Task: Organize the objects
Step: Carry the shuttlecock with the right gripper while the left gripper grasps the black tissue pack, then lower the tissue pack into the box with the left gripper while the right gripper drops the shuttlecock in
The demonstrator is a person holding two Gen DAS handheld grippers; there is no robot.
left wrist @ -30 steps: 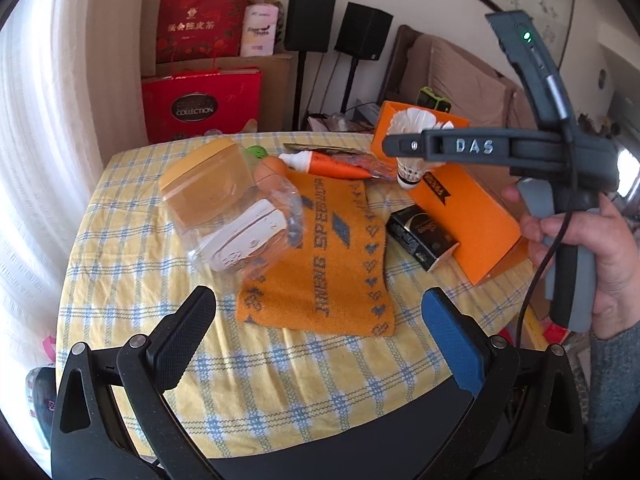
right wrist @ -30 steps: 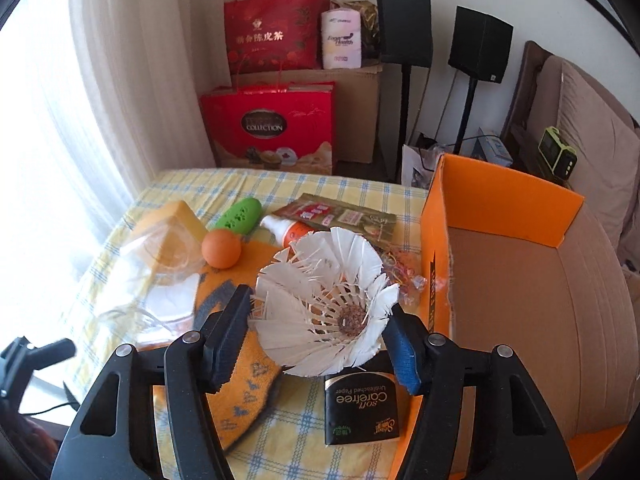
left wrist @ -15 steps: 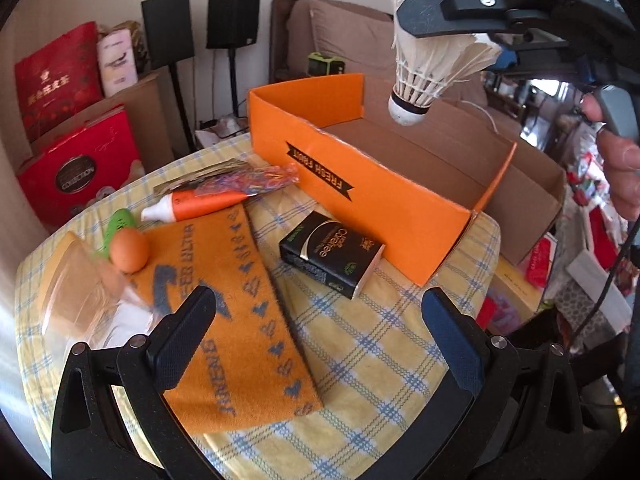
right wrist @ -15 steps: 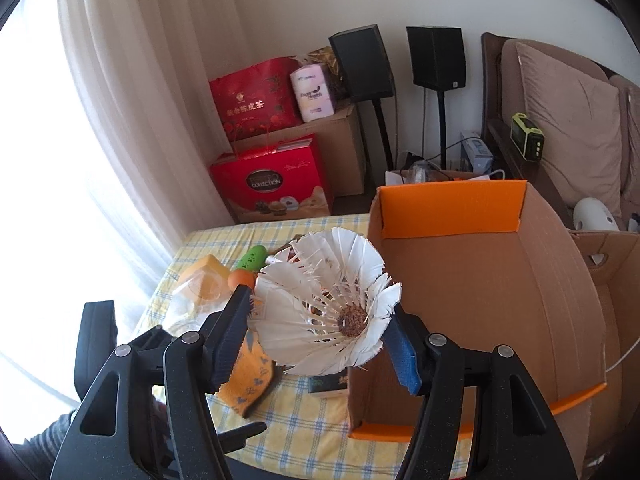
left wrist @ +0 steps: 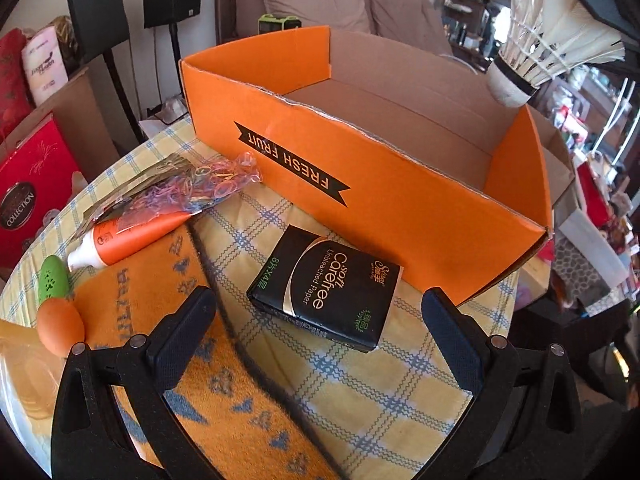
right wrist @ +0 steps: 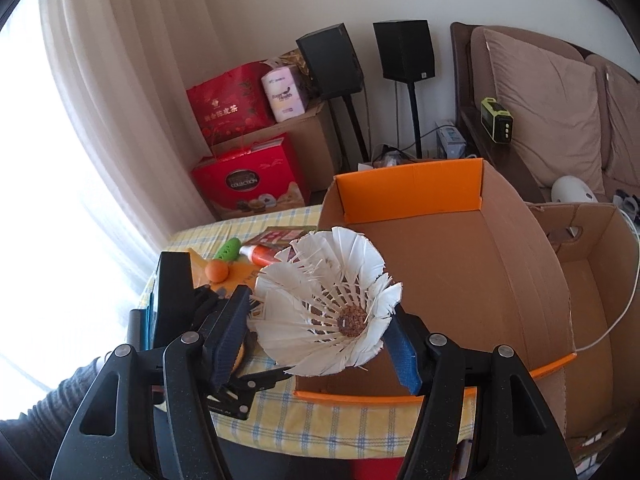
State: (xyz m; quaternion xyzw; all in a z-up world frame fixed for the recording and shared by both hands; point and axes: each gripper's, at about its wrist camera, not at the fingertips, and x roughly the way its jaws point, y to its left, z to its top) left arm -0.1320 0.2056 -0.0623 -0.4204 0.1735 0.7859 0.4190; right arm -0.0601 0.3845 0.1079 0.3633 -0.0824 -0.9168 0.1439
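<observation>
we see a pale wall (right wrist: 248, 8) behind two black speakers (right wrist: 406, 48) at twelve o'clock, a sheer curtain (right wrist: 100, 92) glowing with daylight at nine, a brown cushioned sofa (right wrist: 552, 108) at two, and red gift boxes (right wrist: 248, 178) stacked by the wall.

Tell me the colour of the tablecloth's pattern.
Tablecloth: pale yellow with a blue and white check. Clearest in the left wrist view.

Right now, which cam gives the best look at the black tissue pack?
Left wrist. The black tissue pack lies whole and unobstructed on the checked tablecloth, label readable, beside the orange box and just ahead of the open left gripper. In the right wrist view it is hidden behind the shuttlecock and the right gripper.
</observation>
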